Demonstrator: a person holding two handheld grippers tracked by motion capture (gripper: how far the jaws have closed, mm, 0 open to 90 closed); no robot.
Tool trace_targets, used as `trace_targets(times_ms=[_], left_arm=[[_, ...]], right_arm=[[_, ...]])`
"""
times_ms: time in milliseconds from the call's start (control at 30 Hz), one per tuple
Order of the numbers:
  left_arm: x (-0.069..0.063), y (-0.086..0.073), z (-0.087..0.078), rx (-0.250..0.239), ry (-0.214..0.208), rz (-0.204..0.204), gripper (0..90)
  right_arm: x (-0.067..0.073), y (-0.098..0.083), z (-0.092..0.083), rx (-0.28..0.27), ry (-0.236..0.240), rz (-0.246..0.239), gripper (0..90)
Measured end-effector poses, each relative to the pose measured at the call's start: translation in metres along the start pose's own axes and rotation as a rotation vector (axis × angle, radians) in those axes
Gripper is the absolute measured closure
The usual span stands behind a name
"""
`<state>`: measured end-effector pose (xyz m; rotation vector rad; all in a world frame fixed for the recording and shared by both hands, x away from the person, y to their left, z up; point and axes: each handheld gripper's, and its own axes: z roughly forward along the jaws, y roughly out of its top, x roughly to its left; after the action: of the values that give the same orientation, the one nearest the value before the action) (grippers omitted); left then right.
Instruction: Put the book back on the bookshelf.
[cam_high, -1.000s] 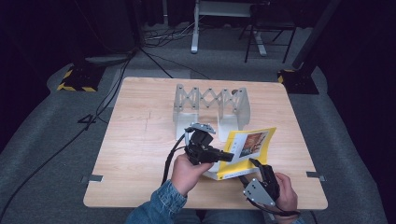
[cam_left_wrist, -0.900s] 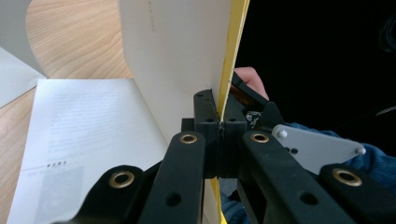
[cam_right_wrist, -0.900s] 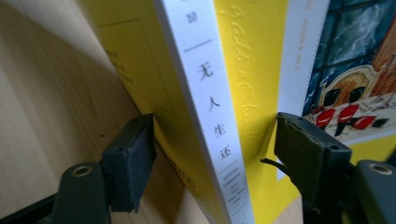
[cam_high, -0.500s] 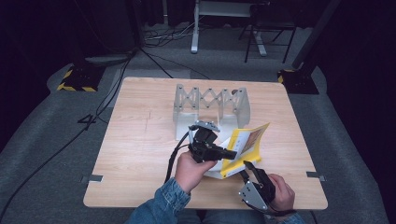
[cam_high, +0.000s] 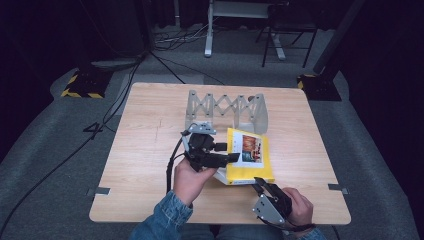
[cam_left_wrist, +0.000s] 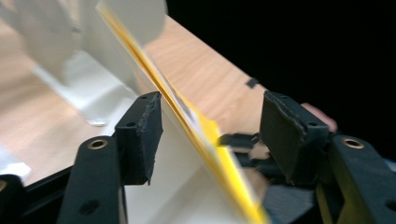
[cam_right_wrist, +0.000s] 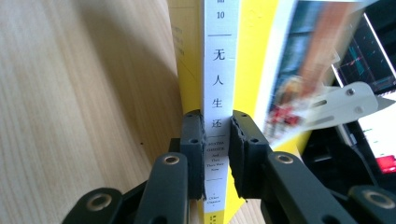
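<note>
Right gripper view is showing the right tongs (cam_right_wrist: 217, 154) clamping the book's (cam_right_wrist: 219, 70) white spine above the desk (cam_right_wrist: 84, 93); left tongs (cam_left_wrist: 210, 135) are straddling the cover, apart. Pages risk flopping open, twisting it loose.

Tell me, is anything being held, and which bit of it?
Yes. The right hand-held gripper is shut on the yellow book, pinching its white spine. The left hand-held gripper is open, with the book's cover between its jaws.
</note>
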<state>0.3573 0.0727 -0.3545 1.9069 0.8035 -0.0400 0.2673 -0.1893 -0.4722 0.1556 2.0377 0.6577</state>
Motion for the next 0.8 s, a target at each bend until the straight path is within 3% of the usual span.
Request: trace_targets(times_ms=[67,133,167,233,433,467,500,567,800], left_arm=[[0.001,-0.006,-0.011,-0.024,0.062,0.038,35.6],[0.003,-0.013,-0.021,-0.047,0.109,0.051,34.1],[0.005,-0.017,-0.025,-0.059,0.127,0.049,34.1],[0.008,-0.023,-0.029,-0.065,0.156,0.049,33.9],[0.015,-0.035,-0.012,0.029,0.153,0.043,38.2],[0.018,-0.037,-0.005,0.064,0.15,0.04,38.9],[0.018,-0.037,-0.005,0.064,0.15,0.04,38.9],[0.022,-0.043,-0.001,0.08,0.137,0.02,38.9],[0.034,-0.062,-0.006,0.094,0.135,-0.014,39.1]], right_arm=[[-0.006,-0.003,-0.001,-0.016,0.003,0.044,77.1],[-0.014,-0.008,-0.003,-0.03,0.008,0.117,77.0],[-0.014,-0.008,-0.003,-0.03,0.008,0.117,77.0],[-0.019,-0.011,-0.003,-0.036,0.011,0.171,77.0],[-0.035,-0.017,-0.004,-0.036,0.004,0.328,77.0],[-0.037,-0.018,-0.003,-0.034,0.006,0.354,77.0],[-0.037,-0.018,-0.003,-0.034,0.006,0.354,77.0],[-0.045,-0.022,-0.003,-0.042,0.045,0.414,77.4],[-0.051,-0.019,-0.005,-0.039,0.049,0.443,78.0]])
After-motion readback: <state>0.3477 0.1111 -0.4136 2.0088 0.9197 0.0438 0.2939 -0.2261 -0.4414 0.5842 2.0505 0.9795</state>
